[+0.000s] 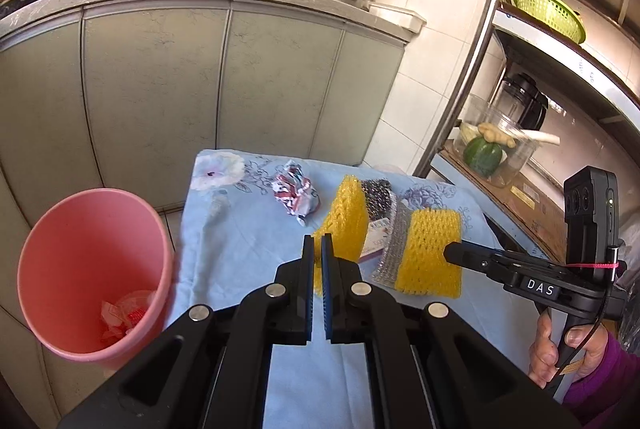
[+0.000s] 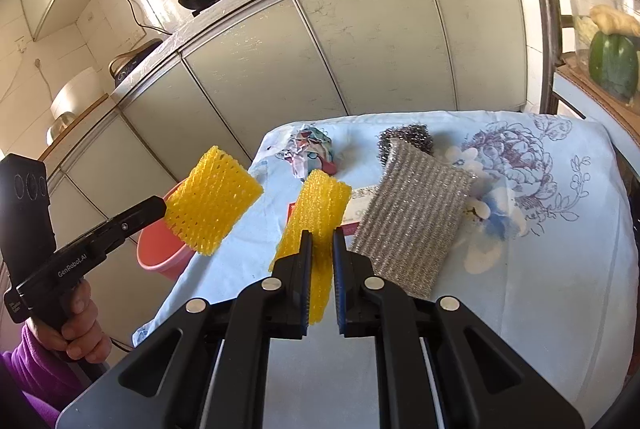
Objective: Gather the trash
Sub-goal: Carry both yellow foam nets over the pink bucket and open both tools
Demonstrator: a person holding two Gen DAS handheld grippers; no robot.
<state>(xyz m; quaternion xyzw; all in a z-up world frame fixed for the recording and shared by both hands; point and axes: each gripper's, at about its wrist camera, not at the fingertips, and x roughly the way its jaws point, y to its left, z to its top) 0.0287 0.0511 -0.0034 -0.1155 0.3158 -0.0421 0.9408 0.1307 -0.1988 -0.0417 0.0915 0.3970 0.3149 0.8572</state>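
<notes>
While each gripper holds a yellow foam net clear of the cloth-covered counter, the step in hand looks like carrying trash to the bin. The left gripper has its fingers nearly closed on one net, and in the right wrist view that net hangs over the counter's left edge, partly in front of the bin. The right gripper has its fingers pinched narrow on the other net, which sits above the counter near a silver scouring pad.

The bin stands on the floor just beside the counter, to its left, with some crumpled scraps already at the bottom. My judgement: the next move calls for swinging each net over the bin's mouth and only then opening the fingers, left first since it is nearer; the foam is light and springy, so it may cling to a pad or bounce off the rim.

Counted:
- foam nets: two, both held
- crumpled wrapper: one, on the counter
- scouring pad: one
- steel wool ball: one, touching the pad's far end
- card under the pad: one
- bin: one
</notes>
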